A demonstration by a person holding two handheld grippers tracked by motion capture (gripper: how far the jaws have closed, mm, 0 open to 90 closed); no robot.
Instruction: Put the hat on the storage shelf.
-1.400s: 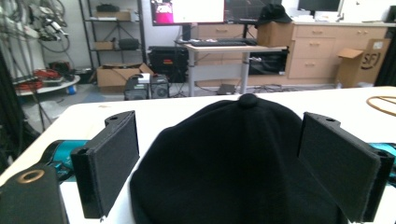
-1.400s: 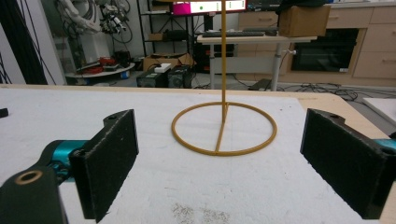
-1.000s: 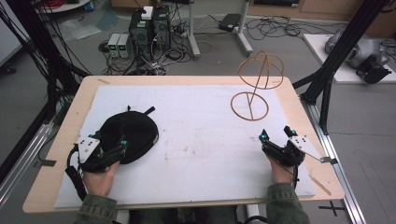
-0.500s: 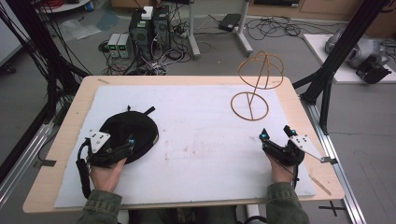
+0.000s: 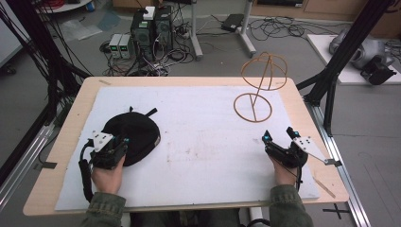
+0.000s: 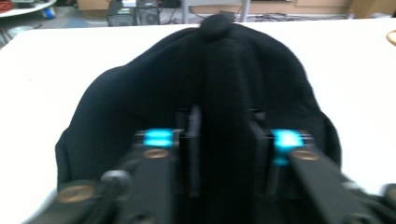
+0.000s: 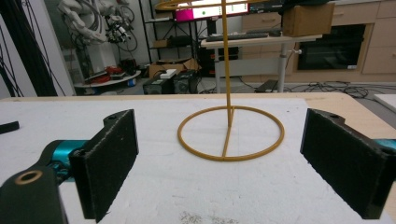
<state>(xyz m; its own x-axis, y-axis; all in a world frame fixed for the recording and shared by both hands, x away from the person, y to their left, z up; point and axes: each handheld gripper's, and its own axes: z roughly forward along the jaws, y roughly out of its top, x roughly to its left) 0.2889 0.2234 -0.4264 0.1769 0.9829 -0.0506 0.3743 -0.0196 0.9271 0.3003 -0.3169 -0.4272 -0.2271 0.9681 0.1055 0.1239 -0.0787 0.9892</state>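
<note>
While the black cap (image 5: 130, 135) lies crown-up on the left half of the white mat (image 5: 208, 142), the left gripper (image 5: 118, 144) sits at its near edge, jaws having just been closing with a fold of the cap's fabric between them.

Item: black cap. Soft, dark, domed; small button at the crown (image 6: 215, 24). In the left gripper view it spreads directly ahead of the jaws, the pinched ridge running straight away from them towards the button. Long axis: roughly from the person's side of the table to the far side, tilted a little towards the right; a short strap tab points away at the far edge.

Item: left gripper. Clamped on the cap's near rim; the pads press a raised pleat of cloth.

Item: right gripper (image 5: 279, 142). Jaws spread wide, nothing between them; resting on the mat at the right, pointed at the wire stand (image 5: 257, 90).

Item: wire stand. Yellow wire, ring base flat on the mat, upright stem, rounded cage on top. Well apart from the cap, far right of the table, just ahead of the right gripper.

Governing relation, as judged: the stand lies to the right and farther off from the cap, so the held cap would need carrying rightwards and lifting over the cage; the left hand holds it, the right hand is nearer the stand.
</note>
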